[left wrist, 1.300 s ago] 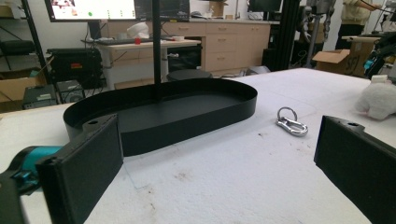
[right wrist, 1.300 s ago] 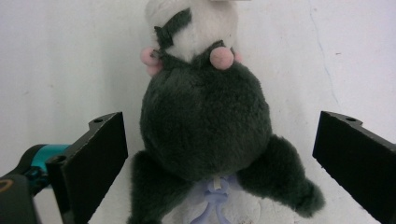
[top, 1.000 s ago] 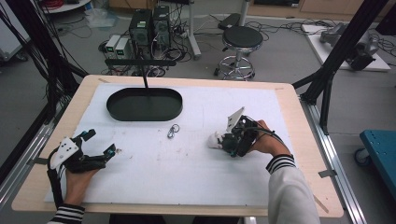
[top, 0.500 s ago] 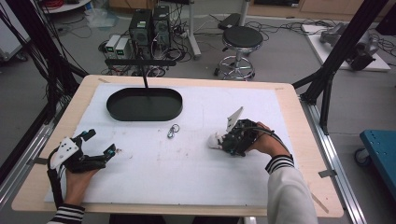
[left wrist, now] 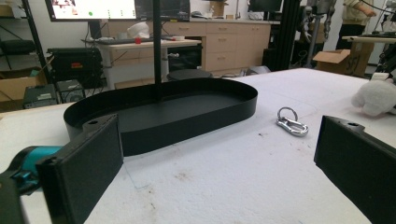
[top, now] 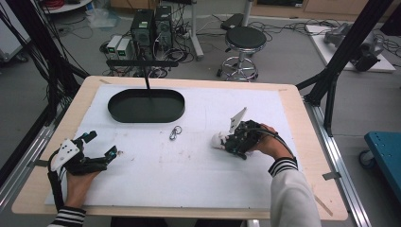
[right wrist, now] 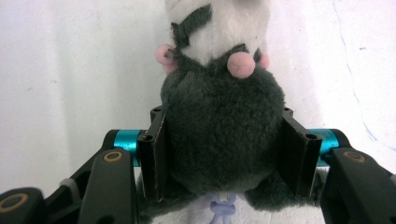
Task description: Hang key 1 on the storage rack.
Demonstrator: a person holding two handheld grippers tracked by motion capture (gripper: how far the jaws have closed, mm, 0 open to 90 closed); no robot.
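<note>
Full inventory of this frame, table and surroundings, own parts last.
Plush toy: 1, grey and white with pink dots, between the right jaws.
Tray: 1, black, oval, far left of the mat.
Carabiner: 1, silver, mid-mat near the tray.
Mat: 1, white, covering the table.
Stool: 1, black, on the floor beyond the table.
Left gripper: 1, black, jaws wide apart, near left.
Right gripper: 1, black, closed on the toy.

The tray [top: 145, 106] lies far left on the table [top: 302, 142]; the carabiner [top: 175, 133] before it; the plush toy [top: 219, 140] right.
</note>
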